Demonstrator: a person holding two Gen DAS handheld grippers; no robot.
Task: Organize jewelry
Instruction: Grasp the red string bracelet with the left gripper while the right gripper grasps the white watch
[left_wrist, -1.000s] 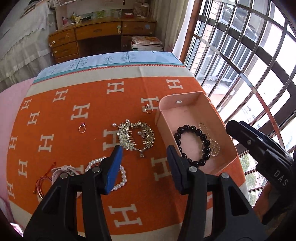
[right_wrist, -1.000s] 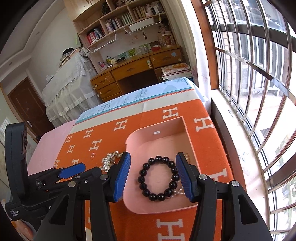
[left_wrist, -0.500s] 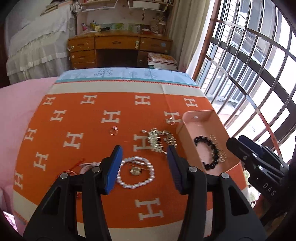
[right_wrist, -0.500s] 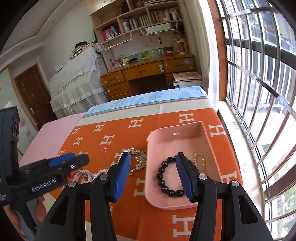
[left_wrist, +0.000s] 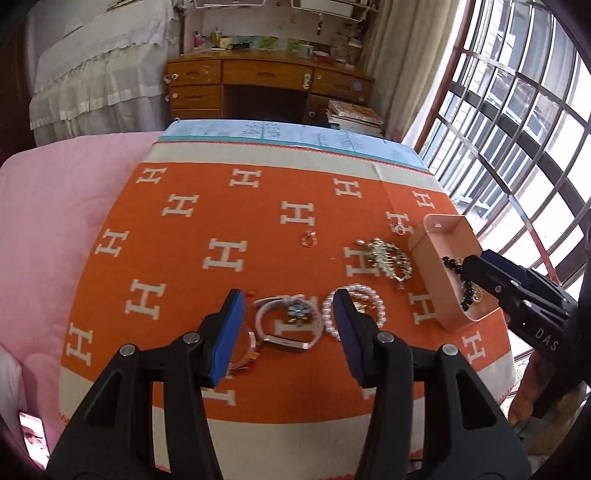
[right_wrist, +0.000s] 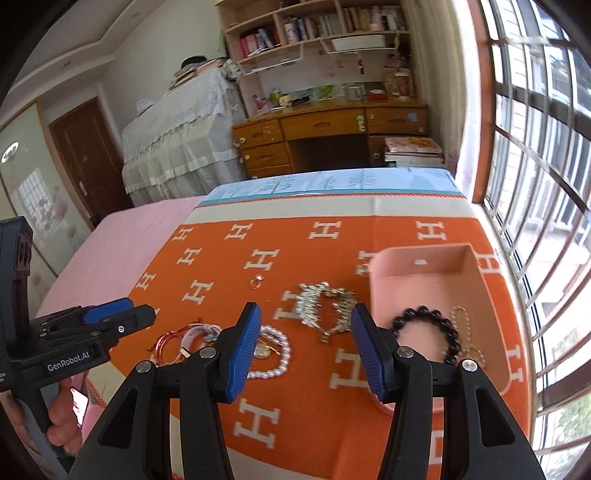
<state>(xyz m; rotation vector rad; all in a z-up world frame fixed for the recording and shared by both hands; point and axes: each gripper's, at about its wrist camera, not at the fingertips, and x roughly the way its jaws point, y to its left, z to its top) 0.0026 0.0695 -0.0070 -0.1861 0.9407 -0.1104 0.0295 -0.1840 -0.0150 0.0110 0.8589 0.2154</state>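
Right now my left gripper (left_wrist: 287, 325) hangs above the orange blanket with white H letters (left_wrist: 221, 258) that covers the surface, its blue-padded jaws apart with nothing between them. Seen through that gap, a pink band with a small flower ornament (left_wrist: 286, 325) lies flat on the blanket. Just to its right sits a white pearl bracelet (left_wrist: 364, 295), partly hidden behind the right-hand pad. A red string bracelet (right_wrist: 166, 341) lies at the left end of this row, touching or nearly touching the pink band; I cannot tell which.

My right gripper (right_wrist: 303, 345) is also held with its jaws apart and empty, above the blanket between the pearl bracelet and the pink open-topped rectangular box (right_wrist: 476, 291). Beyond its pads lies a silver rhinestone hair comb (right_wrist: 327, 301), loose on the blanket just left of the box. Inside the box rest a black bead bracelet (right_wrist: 428, 326) and, to its right, a thin gold bead chain (right_wrist: 463, 325).

Farther out on the blanket I see a small ring with a red stone (right_wrist: 257, 281), well apart from the rest, and another small ring (left_wrist: 400, 229) near the far left corner of the box. A person's hand (right_wrist: 64, 417) grips the handle of the left tool at the lower edge of the right wrist view.
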